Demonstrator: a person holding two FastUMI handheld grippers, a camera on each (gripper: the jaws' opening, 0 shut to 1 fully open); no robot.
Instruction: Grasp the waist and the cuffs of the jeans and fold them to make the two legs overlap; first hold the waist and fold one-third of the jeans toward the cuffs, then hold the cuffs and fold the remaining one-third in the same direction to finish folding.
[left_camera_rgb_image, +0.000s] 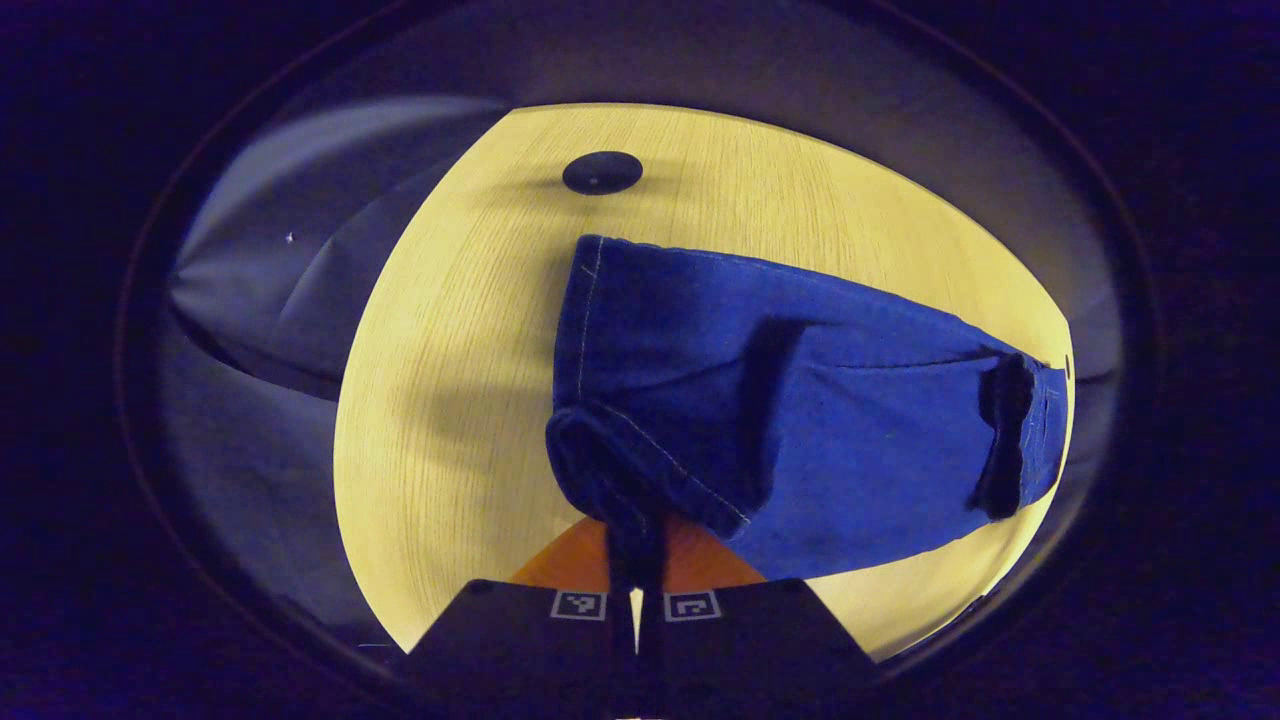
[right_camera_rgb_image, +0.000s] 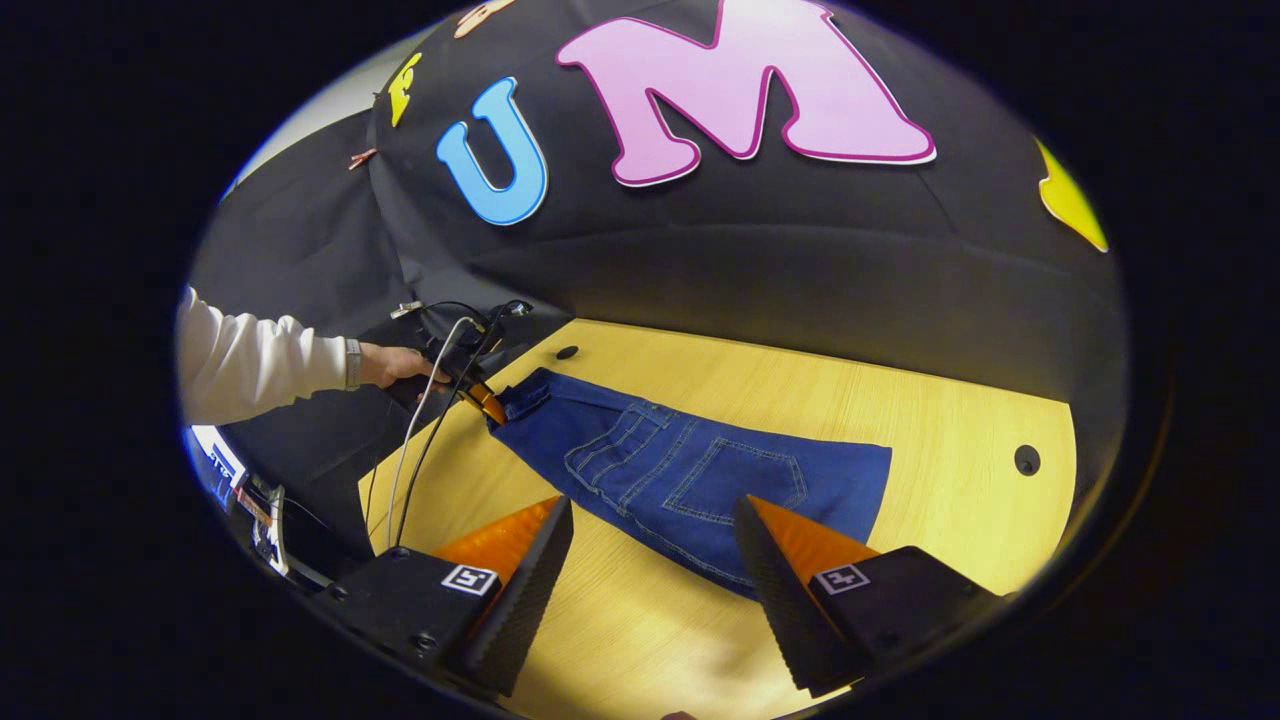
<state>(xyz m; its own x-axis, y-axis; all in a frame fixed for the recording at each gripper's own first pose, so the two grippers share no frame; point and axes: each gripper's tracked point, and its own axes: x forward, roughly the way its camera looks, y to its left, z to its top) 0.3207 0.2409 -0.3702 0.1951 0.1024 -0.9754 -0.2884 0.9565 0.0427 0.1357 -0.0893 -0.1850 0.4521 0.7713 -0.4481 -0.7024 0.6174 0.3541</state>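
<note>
Holding item one, the jeans, by a bunched fold of dark denim at their near end: my left gripper has its two black fingers drawn together on that fold, orange showing behind the pinched cloth, so the left tongs are pinching the jeans. In the left gripper view the garment spreads away from the fingers across the light wooden table, a stitched hem edge running along its far left side and a dark belt loop standing near the waistband at the right. Item two, a round black grommet, is set in the tabletop beyond the jeans, apart from them. Item three, my right gripper, hangs above the table with its fingers spread wide and nothing between them; the ribbed black pads and orange backs flank a view of the denim's near edge. In the right gripper view the jeans lie flat and folded lengthwise on the table, a back pocket facing up, the narrow end lifted where my left gripper grips it. My hand, in a white sleeve, holds that gripper, with cables trailing down from it. A second grommet sits near the table's right edge, well apart from the jeans.
</note>
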